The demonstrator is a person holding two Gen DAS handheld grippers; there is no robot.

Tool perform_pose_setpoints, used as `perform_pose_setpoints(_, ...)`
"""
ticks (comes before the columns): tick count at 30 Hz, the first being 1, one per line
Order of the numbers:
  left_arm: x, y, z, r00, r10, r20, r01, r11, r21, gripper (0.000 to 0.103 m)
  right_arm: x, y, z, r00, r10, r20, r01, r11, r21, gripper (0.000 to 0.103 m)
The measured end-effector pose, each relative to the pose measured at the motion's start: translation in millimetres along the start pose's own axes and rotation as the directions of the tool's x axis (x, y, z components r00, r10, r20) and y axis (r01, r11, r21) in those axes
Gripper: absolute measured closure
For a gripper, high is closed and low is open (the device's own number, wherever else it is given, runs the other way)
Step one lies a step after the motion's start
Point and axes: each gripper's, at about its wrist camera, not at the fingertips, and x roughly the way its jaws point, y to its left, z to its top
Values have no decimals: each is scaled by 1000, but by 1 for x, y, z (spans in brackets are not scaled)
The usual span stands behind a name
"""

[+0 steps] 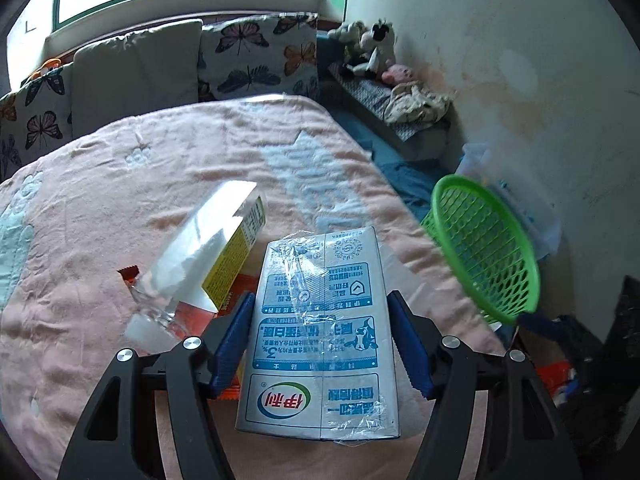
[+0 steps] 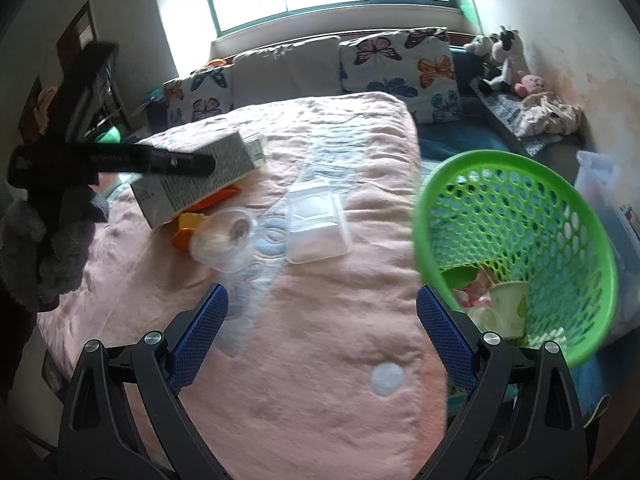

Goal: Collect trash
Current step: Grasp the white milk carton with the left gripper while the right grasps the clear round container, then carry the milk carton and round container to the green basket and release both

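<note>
My left gripper (image 1: 320, 340) is shut on a white-and-blue milk carton (image 1: 320, 332), its blue pads against both sides; the carton is held above the pink blanket (image 1: 120, 200). In the right wrist view the carton (image 2: 196, 176) shows at the left under the left gripper's black body (image 2: 112, 160). My right gripper (image 2: 320, 340) is open and empty above the blanket (image 2: 320, 380). A green mesh basket (image 2: 516, 184) stands at the bed's right edge holding a paper cup (image 2: 508, 308) and other scraps; it also shows in the left wrist view (image 1: 484, 248).
On the blanket lie a clear-and-yellow wrapper box (image 1: 208, 264), an orange wrapper (image 1: 192, 312), a clear lidded tub (image 2: 316, 224), a clear plastic cup (image 2: 224, 240) and an orange piece (image 2: 188, 228). Butterfly cushions (image 2: 400, 64) and plush toys (image 2: 504, 60) line the back.
</note>
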Motion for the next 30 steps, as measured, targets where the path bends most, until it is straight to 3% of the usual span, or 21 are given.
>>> perform_pose_setpoints(11,-53,12,-8,996,28,89,-26,999,-20,38,37,42,14,996,79,-40,-82,994,-76,9)
perform_pose_setpoints(30,-76,42,-29,992,58,108,-51,996,-69,38,95,68,26,993,49,-106,-63,989,-133,21)
